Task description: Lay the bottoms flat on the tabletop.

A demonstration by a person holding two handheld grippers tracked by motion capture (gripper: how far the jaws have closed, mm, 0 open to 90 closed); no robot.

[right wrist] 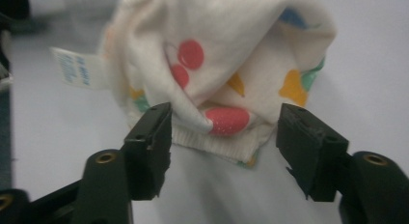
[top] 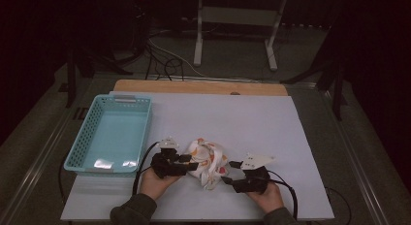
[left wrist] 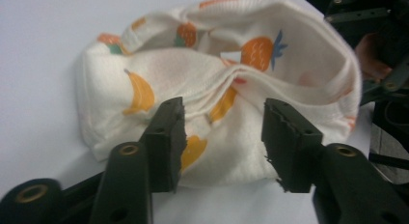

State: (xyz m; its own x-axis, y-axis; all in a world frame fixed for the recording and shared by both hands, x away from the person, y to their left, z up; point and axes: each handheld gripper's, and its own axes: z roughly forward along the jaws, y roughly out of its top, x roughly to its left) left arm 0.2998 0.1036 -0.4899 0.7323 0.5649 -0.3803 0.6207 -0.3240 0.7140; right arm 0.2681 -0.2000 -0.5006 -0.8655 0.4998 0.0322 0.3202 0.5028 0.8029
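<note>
Holding one gripper in each hand, I have two of them on the white sheet (top: 252, 123) that covers the tabletop, both near its front edge. Between them lies one crumpled cloth (top: 208, 162), cream with a fruit print. One light blue basket (top: 97, 164) stands at the left edge of the sheet, and nothing lies in it.

My left gripper (top: 190, 161) is just at the left side of the cloth. In the left gripper view its jaws are spread apart (left wrist: 223, 142), with the cloth (left wrist: 144, 74) close in front of them and partly between them, but they pinch nothing. This view lets me see bananas and an orange pineapple in the print, which the high view is too small to show.

My right gripper (top: 230, 172) is at the right side of the cloth, jaws also spread wide (right wrist: 224, 147), the ribbed hem of the cloth (right wrist: 270, 45) hanging just before them. Here the print shows red cherries and a strawberry. One small white label (right wrist: 77, 67) sticks out from the cloth at the left; it has blue writing, too blurred for me to read.
</note>
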